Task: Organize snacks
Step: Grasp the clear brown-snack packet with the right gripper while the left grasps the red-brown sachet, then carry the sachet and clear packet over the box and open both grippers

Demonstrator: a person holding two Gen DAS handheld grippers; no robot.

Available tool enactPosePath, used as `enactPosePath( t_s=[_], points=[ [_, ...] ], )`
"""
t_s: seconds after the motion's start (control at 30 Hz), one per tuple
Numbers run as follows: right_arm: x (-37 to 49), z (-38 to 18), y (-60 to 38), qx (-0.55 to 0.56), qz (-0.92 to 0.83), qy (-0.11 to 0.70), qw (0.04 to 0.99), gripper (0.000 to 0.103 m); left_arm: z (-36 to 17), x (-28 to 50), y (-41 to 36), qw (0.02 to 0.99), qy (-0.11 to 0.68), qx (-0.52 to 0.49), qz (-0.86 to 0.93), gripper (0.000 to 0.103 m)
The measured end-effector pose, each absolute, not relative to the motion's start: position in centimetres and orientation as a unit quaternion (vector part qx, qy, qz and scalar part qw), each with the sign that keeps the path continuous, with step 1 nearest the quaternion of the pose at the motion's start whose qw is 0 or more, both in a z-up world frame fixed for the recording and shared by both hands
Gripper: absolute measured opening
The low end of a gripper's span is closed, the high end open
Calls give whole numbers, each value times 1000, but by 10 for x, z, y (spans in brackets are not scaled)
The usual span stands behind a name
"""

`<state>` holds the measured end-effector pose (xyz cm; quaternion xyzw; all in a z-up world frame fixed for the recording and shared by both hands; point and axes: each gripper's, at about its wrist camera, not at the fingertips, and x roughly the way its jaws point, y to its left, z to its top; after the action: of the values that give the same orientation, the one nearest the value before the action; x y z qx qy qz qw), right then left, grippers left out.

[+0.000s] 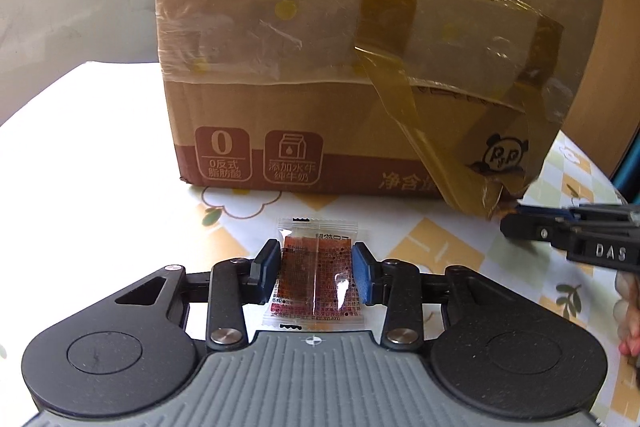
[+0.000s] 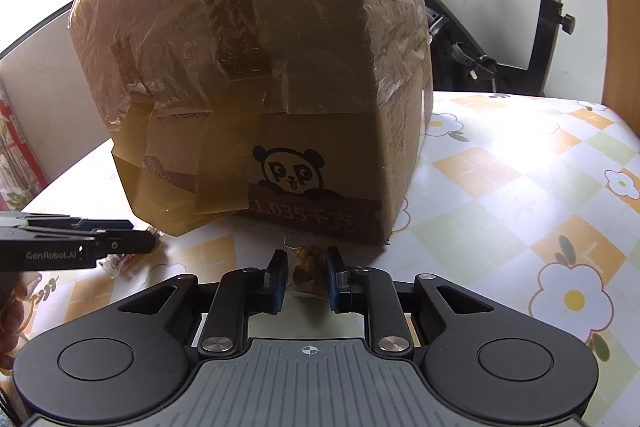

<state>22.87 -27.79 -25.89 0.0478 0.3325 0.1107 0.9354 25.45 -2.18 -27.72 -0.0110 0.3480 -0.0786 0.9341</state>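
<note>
The cardboard box (image 1: 360, 47) runs off the top of the frame, its top unseen. Brown tape (image 1: 420, 131) covers part of its print. The exercise bike (image 2: 520, 7) at upper right stands half behind it.

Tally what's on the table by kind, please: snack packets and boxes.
Snack packets: 2 (red-brown packet between the left gripper's jaws; small clear packet of brown pieces in the right gripper)
Cardboard box: 1
Total: 3
</note>
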Motion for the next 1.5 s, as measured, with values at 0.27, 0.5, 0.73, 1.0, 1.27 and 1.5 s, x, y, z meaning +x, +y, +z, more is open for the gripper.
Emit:
enactPosePath(
  t_s=[0.27,0.5,0.73,1.0,1.27,1.5],
  points=[
    [228,-259,-278,48,110,332,936,19,-272,233,-15,940,335,-8,-68,40],
    [228,-259,-278,47,110,332,936,19,-258,220,-20,947,312,0,-74,40],
    [228,-259,-277,44,109,332,936,19,-246,209,-21,952,295,5,-77,40],
    [221,-258,-264,11,96,333,938,18,-236,199,-12,954,287,-4,-83,40],
    [196,-244,-273,42,72,335,939,18,-226,188,1,958,275,-19,-82,40],
    [164,-213,-279,45,63,302,950,18,-213,182,2,961,260,-26,-87,40]
  ],
)
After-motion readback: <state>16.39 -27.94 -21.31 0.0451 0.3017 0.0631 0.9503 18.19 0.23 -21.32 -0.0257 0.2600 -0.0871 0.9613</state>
